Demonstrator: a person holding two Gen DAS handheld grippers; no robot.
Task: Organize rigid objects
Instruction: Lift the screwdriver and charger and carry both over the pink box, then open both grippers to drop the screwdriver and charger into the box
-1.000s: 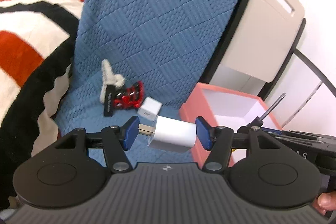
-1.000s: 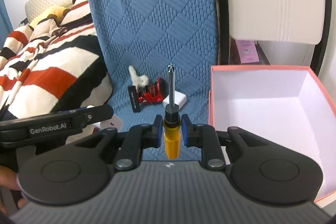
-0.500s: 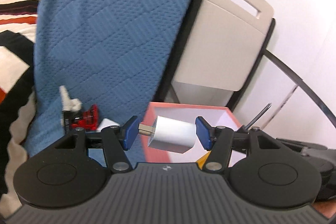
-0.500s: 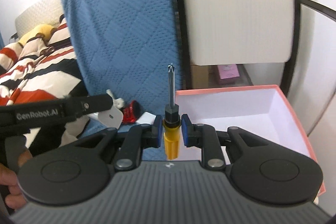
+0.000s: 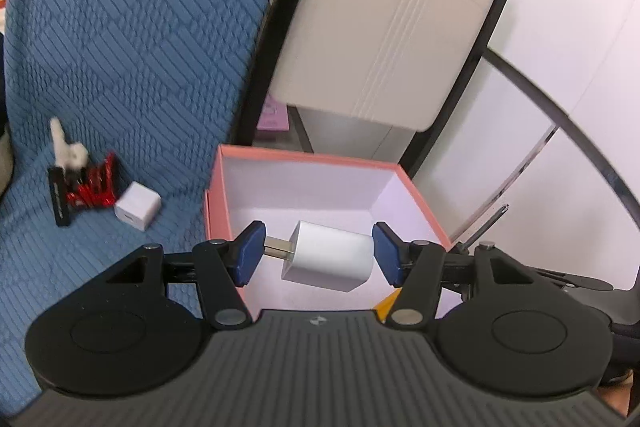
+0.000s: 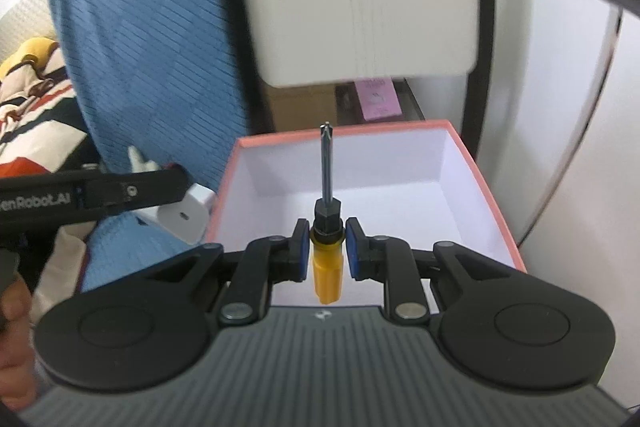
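Observation:
My left gripper (image 5: 318,253) is shut on a white USB charger (image 5: 328,256), held over the near side of the open pink box (image 5: 304,159). My right gripper (image 6: 327,251) is shut on a yellow-handled screwdriver (image 6: 327,259), its shaft pointing forward over the same pink box (image 6: 496,203). The box inside is white and shows nothing lying in it. On the blue quilted cover (image 5: 120,27) lie a second white charger cube (image 5: 137,206), a red and black object (image 5: 84,183) and a white clip (image 5: 66,151).
A beige chair back (image 5: 384,35) with a black frame stands behind the box. A striped blanket (image 6: 28,115) lies at the left. The left gripper's arm (image 6: 88,195) crosses the right wrist view at the left. White wall at the right.
Both grippers have swung right from the blue cover to above the pink box, carrying the charger and the screwdriver. The box now fills the middle of both views.

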